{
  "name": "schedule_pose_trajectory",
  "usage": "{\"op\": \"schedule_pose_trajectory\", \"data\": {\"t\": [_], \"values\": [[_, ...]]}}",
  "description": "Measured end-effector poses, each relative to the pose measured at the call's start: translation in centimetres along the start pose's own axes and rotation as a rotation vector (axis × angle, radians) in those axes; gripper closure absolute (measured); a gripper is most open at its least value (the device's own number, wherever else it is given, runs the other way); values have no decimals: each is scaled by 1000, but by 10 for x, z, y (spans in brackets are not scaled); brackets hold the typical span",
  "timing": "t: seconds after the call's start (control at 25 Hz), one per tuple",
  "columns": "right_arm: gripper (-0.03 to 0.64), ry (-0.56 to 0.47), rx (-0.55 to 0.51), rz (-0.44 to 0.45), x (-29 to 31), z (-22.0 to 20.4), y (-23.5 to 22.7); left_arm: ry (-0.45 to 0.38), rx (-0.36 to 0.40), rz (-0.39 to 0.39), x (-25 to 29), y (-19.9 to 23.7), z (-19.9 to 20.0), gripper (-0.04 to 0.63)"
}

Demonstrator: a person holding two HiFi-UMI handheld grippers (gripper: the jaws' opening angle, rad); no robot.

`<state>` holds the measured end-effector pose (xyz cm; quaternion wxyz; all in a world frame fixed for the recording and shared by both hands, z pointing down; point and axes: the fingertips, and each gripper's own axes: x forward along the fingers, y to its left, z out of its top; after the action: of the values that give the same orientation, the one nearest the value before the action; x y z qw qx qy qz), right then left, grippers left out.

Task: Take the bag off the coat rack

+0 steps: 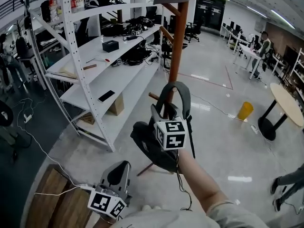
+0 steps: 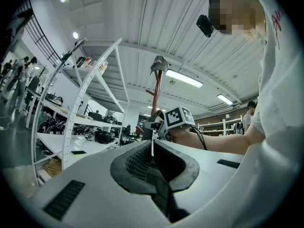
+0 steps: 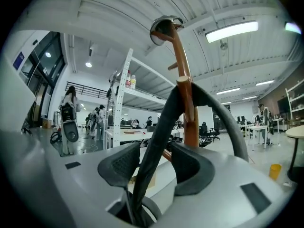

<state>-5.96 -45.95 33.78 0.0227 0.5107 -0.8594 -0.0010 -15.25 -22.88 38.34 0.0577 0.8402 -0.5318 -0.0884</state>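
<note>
A brown wooden coat rack (image 1: 176, 51) stands on the grey floor. A dark grey bag (image 1: 147, 144) hangs from it by a looped strap (image 1: 183, 91) over a peg. My right gripper (image 1: 164, 110) is up at that strap. In the right gripper view the strap (image 3: 159, 132) runs between the jaws of the right gripper (image 3: 151, 165), with gaps on both sides, and the pole (image 3: 190, 113) rises just behind. The pads do not press on it. My left gripper (image 1: 118, 172) hangs low at the left, jaws together and empty (image 2: 152, 148).
White metal shelving (image 1: 95, 65) with cables and boxes stands left of the rack. A wooden tabletop (image 1: 52, 198) lies at the lower left. A yellow bin (image 1: 245, 110) and a round table (image 1: 287, 103) are at the right. People stand far off.
</note>
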Motion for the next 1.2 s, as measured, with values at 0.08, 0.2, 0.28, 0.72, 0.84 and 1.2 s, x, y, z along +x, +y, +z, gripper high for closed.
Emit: {"op": "schedule_pose_trajectory", "data": {"t": [0.08,0.2,0.28,0.72,0.84,1.2], "values": [[425,10,5,-14,11,-1,-1,-11,3,23,-4,5,3,568],[425,12,16,-35,22,-3,-2,-17,8,48,-8,9,5,568],[426,-1,13,-54,25,-7,-5,-16,8,64,-12,11,4,568],[545,-23,-42,-89,33,-12,-3,-20,12,119,-24,26,2,568],[562,-30,-46,-74,33,-9,-2,-15,11,132,-27,31,0,568],[580,-77,-160,-57,23,9,14,-16,16,172,-37,43,4,568]]}}
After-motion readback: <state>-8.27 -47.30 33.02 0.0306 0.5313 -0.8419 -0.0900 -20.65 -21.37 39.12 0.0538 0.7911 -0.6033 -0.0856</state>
